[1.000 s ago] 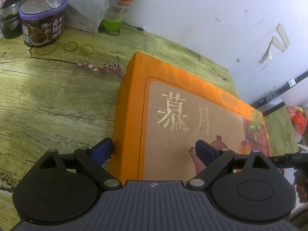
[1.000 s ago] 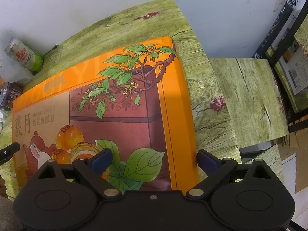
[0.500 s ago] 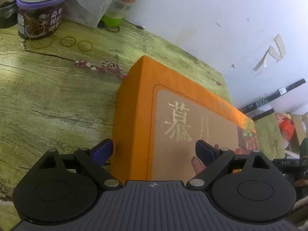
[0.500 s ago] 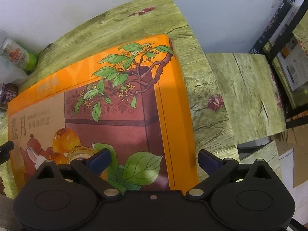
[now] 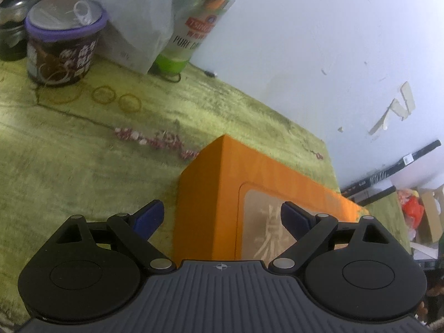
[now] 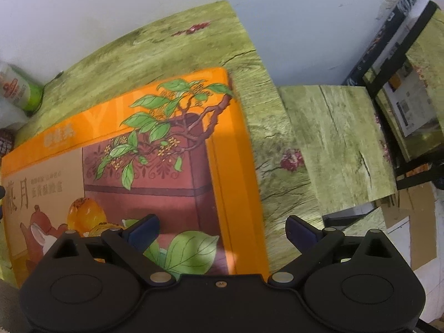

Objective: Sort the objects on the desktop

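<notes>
A: Trouble, if any, comes from the orange gift box [image 6: 166,144]. It lies flat on the green wood-print table [image 5: 69,166], and each gripper straddles one short end of it.

B: How do the jaws stand?

A: Both spread wide. The left gripper [image 5: 220,217] has one finger off the box's end and one over the lid; the right gripper [image 6: 222,227] mirrors that at the far end. Neither pinches anything.

B: So the risk?

A: I judge the box too broad for either gripper alone. If one end is raised ahead of the other, the box could tilt and slide from the pads, or the lid could come away from its base.

B: Anything in the way?

A: Toward the wall stand a purple-lidded jar [image 5: 62,47], a plastic bag [image 5: 133,22] and a green can [image 5: 194,33], with rubber bands [image 5: 116,98] loose beside the jar. Pushing the box that way could knock into them. On the right, the table edge sits close, with a lower surface [image 6: 338,144] beyond.
</notes>
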`<state>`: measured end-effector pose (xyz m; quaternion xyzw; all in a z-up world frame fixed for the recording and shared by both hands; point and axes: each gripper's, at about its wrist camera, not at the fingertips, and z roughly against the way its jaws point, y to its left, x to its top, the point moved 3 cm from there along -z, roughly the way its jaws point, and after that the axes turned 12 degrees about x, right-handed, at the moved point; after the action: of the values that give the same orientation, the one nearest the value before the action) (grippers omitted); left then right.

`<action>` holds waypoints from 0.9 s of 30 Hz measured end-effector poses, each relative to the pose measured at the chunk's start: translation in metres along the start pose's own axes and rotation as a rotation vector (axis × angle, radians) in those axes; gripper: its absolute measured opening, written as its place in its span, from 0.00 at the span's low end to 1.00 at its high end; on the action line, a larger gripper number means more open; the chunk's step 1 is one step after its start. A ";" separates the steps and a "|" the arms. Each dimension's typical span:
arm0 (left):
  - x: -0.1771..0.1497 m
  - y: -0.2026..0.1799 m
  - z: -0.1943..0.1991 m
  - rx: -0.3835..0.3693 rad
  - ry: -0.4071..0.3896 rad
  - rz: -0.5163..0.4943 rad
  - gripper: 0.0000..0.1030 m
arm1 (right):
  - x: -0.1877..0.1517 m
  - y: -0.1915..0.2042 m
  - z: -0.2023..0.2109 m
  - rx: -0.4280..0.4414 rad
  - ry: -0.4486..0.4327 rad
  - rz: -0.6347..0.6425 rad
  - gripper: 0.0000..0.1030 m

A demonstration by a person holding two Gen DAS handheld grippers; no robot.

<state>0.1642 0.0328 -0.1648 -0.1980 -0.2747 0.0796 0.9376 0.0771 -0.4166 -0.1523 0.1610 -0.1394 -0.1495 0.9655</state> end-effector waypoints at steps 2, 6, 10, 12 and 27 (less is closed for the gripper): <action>0.004 -0.001 -0.001 0.001 -0.014 0.002 0.89 | 0.002 -0.002 0.004 0.001 -0.024 -0.009 0.95; 0.006 -0.003 0.004 0.015 -0.040 -0.008 0.89 | 0.008 -0.006 0.010 0.006 -0.076 -0.019 0.94; 0.004 -0.007 0.009 0.050 -0.048 -0.031 0.89 | 0.016 -0.002 0.022 0.008 -0.146 0.012 0.94; 0.004 -0.011 0.010 0.077 -0.050 -0.042 0.89 | 0.020 0.000 0.028 0.009 -0.185 0.035 0.94; 0.017 -0.065 0.021 0.304 -0.134 -0.177 0.82 | 0.055 0.011 0.028 0.122 -0.373 0.173 0.86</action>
<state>0.1692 -0.0150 -0.1135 -0.0235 -0.3377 0.0502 0.9396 0.1211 -0.4326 -0.1110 0.1763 -0.3376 -0.0847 0.9208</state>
